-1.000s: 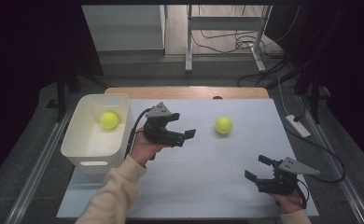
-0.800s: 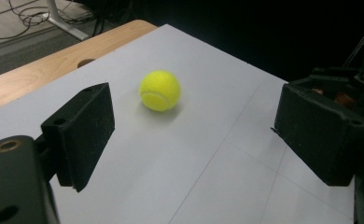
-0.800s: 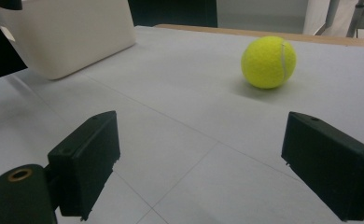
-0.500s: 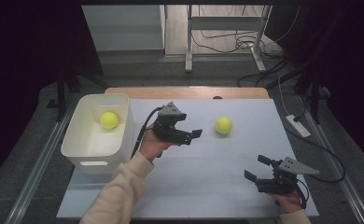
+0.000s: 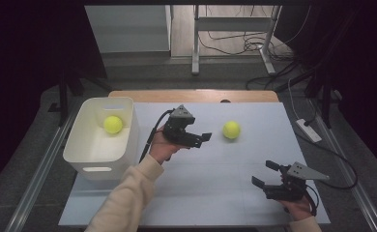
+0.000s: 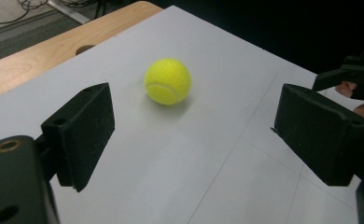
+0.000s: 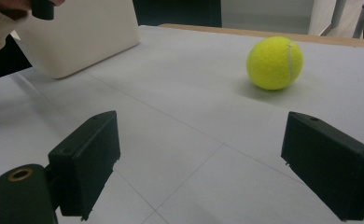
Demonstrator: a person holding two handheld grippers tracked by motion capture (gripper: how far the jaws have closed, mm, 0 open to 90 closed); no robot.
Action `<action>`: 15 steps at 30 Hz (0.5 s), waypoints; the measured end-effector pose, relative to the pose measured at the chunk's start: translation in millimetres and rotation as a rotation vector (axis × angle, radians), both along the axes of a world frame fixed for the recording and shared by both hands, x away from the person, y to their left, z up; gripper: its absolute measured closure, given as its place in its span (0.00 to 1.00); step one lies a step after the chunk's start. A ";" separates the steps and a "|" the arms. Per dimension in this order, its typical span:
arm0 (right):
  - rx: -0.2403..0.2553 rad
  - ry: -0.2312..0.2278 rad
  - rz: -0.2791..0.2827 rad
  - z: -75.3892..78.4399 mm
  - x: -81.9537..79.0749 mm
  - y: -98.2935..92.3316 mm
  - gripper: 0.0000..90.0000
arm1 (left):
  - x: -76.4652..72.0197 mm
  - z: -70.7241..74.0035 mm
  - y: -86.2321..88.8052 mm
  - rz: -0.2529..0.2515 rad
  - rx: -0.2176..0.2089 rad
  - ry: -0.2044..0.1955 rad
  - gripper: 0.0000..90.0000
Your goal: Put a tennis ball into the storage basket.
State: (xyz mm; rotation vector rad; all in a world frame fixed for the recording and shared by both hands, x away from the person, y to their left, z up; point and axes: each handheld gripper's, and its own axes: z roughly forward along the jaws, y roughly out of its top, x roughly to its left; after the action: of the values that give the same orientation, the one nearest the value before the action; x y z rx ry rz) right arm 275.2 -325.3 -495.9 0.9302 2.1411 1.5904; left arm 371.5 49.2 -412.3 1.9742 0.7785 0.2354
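Observation:
A yellow tennis ball (image 5: 231,129) lies on the white table top, right of centre; it is also ahead in the left gripper view (image 6: 167,80) and in the right gripper view (image 7: 275,62). My left gripper (image 5: 202,138) hovers just left of that ball, jaws open and empty (image 6: 194,126), pointing at it. A second tennis ball (image 5: 112,124) rests inside the white bin (image 5: 128,133) at the left. Near the front right corner my right gripper (image 5: 265,173) stands open with nothing between its jaws (image 7: 217,163).
The white bin's corner (image 7: 82,32) is at the far left of the right gripper view. A wooden table edge (image 5: 191,95) runs along the back. A power strip (image 5: 308,129) and cables lie on the floor to the right.
My left gripper has moved right and slightly down, closer to the loose ball. The right gripper has stayed in place.

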 end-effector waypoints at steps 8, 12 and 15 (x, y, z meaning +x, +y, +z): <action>0.000 -0.006 0.005 1.1 0.1 1.6 0.13 | 10.2 -10.8 -9.0 -0.001 0.007 0.031 0.15; -0.003 -0.001 0.011 0.2 0.9 2.4 0.13 | 15.0 -15.6 -12.8 -0.005 0.015 0.037 0.15; -0.002 -0.004 0.011 0.1 1.5 2.2 0.13 | 17.6 -17.4 -14.1 0.000 0.015 0.041 0.15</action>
State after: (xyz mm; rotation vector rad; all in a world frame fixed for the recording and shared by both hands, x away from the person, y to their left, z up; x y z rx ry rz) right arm 276.7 -323.1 -495.8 0.9163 2.1484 1.5932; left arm 389.1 35.1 -429.7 1.9987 0.8046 0.2018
